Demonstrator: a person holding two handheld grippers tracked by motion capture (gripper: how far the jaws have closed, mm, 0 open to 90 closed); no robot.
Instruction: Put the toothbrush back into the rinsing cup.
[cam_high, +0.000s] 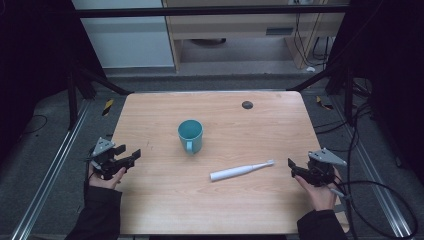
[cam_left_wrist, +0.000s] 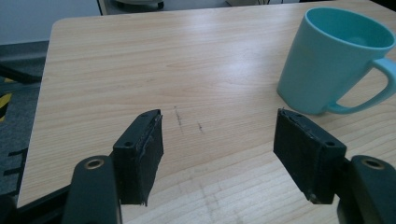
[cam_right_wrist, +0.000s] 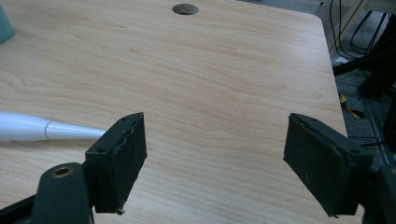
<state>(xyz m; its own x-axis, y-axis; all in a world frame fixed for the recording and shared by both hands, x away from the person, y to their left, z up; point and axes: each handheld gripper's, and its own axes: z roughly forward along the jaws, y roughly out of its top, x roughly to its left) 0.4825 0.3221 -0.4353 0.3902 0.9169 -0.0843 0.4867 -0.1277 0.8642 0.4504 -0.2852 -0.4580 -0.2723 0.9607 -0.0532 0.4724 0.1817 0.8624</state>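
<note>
A teal mug (cam_high: 190, 135) stands upright near the middle of the wooden table (cam_high: 150, 115), handle toward me; the same mug (cam_left_wrist: 334, 60) rises at the upper right of the left gripper view. A white electric toothbrush (cam_high: 241, 170) lies flat to the mug's right and nearer me, head pointing right; part of the toothbrush (cam_right_wrist: 42, 129) pokes in at the left of the right gripper view. My left gripper (cam_high: 131, 155) hovers open at the table's left edge, nothing between its jaws. My right gripper (cam_high: 292, 167) is open near the right edge, just right of the brush head.
A dark round cable hole (cam_high: 247, 104) sits in the table's far right part, also seen as a hole (cam_right_wrist: 185, 9) ahead of the right gripper. Cables (cam_high: 380, 190) trail on the floor at the right. Metal rails (cam_high: 50, 170) run along both sides of the table.
</note>
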